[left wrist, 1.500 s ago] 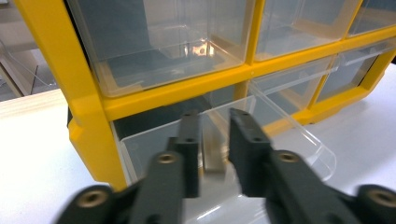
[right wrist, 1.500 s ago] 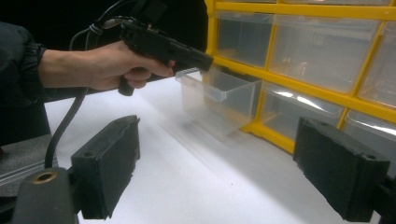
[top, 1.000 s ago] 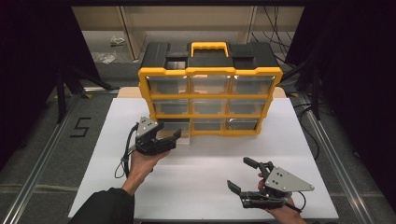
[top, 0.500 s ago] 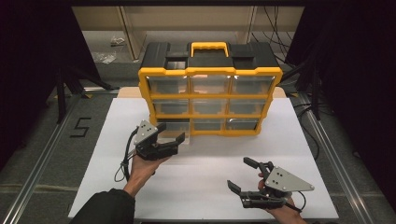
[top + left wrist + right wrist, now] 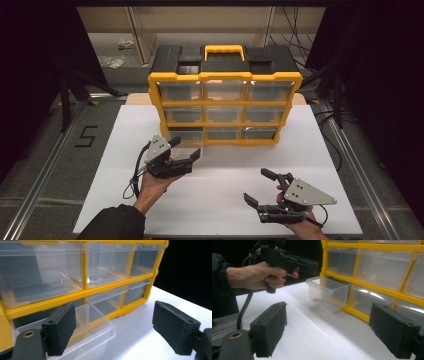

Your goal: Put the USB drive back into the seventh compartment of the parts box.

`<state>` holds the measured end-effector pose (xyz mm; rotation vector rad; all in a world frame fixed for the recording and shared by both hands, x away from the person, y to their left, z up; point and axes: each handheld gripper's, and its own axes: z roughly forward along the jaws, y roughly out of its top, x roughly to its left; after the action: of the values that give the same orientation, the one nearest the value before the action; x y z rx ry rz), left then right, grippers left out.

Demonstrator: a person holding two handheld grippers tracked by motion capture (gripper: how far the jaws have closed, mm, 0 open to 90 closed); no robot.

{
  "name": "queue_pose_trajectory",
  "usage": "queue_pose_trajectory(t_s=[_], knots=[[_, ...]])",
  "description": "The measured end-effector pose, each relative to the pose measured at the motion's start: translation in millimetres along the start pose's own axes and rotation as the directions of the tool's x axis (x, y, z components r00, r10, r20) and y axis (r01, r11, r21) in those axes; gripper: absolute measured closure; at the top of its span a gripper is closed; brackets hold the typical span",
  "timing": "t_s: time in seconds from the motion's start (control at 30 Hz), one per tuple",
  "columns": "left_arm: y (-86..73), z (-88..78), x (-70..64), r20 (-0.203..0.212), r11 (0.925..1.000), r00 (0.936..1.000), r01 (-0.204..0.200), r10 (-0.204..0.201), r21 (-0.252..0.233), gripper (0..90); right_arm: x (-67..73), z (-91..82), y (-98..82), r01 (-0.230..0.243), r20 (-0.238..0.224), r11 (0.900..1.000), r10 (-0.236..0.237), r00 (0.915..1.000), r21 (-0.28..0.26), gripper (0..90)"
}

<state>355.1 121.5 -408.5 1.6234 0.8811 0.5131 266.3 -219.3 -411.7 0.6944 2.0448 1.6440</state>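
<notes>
Drawers of clear plastic fill the yellow-framed black-topped organiser cabinet (image 5: 225,95), which stands at the upper centre of the high view on the white worktop (image 5: 220,195). We see its lower left clear plastic drawer (image 5: 184,142) pulled out toward the bottom of the frame, while the other drawers sit flush in the frame.

In the high view the left tool (image 5: 186,150) sits at centre left, held in the left hand (image 5: 155,182), with its tips just in front of the pulled-out drawer. In the left gripper view its jaws stand wide apart; the left jaw overlaps the drawer's front edge in the picture, the right jaw hangs over bare worktop, and the pads press on nothing. Those jaws have just been opening, with only a corner of the drawer (image 5: 87,327) lying between them.

The right tool (image 5: 260,187) lies at the lower right of the high view, well apart from the cabinet, its jaws spread wide and empty. In the right gripper view the drawer (image 5: 327,293) shows between those jaws, far off.
</notes>
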Motion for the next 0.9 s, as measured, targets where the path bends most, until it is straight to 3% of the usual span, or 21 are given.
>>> queue_pose_trajectory(t_s=[0.9], knots=[[-8.7, -9.9, -7.2, 0.020, 0.9996, 0.9994, -0.028, 0.028, -0.005, 18.6, 0.1, 0.1, -0.1, 0.000, 0.001, 1.000, 0.000, 1.0000, 0.000, 15.7]])
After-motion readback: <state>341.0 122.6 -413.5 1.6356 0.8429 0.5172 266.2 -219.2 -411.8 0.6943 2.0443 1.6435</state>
